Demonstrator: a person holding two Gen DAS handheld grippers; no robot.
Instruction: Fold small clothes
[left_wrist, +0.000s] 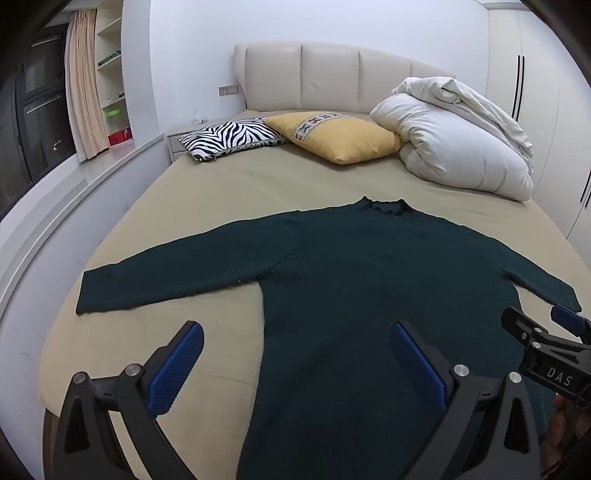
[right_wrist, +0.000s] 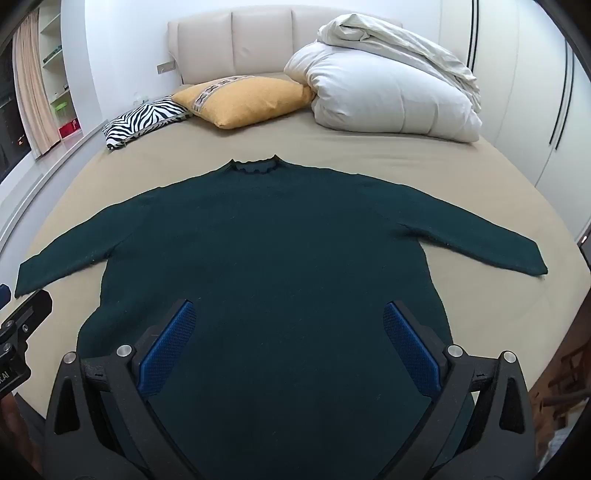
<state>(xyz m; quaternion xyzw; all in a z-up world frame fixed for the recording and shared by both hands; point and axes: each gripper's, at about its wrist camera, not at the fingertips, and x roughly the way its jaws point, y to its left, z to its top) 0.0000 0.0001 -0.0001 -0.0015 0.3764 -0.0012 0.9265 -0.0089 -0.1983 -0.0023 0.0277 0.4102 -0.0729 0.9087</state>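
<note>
Two grippers, one in each of my hands, hang over the near end of the bed (left_wrist: 207, 192), and both stand spread wide with nothing between their blue pads. My left gripper (left_wrist: 295, 363) is tipped down toward the sweater (left_wrist: 369, 280), one finger over bare sheet just left of the hem side, the other over the dark knit; neither pad touches cloth as far as I can tell. My right gripper (right_wrist: 290, 345) hovers over the lower body of the sweater, both pads above the fabric and holding none of it. The sweater lies flat and face up in the middle of the bed, collar (right_wrist: 255, 166) toward the headboard (right_wrist: 229, 40), both sleeves spread out to the sides, hem nearest me. In the left view the right gripper shows at the right edge, and its black housing bears white letters reading "DAS" (left_wrist: 559, 380). In the right view the left gripper peeks in at the left edge with a label I can only partly read, something like "LAI", cut off by the frame. Beyond the sweater lie a zebra pillow (left_wrist: 232, 138), a yellow pillow (left_wrist: 340, 138) and a folded duvet (left_wrist: 454, 140), well apart from it.
</note>
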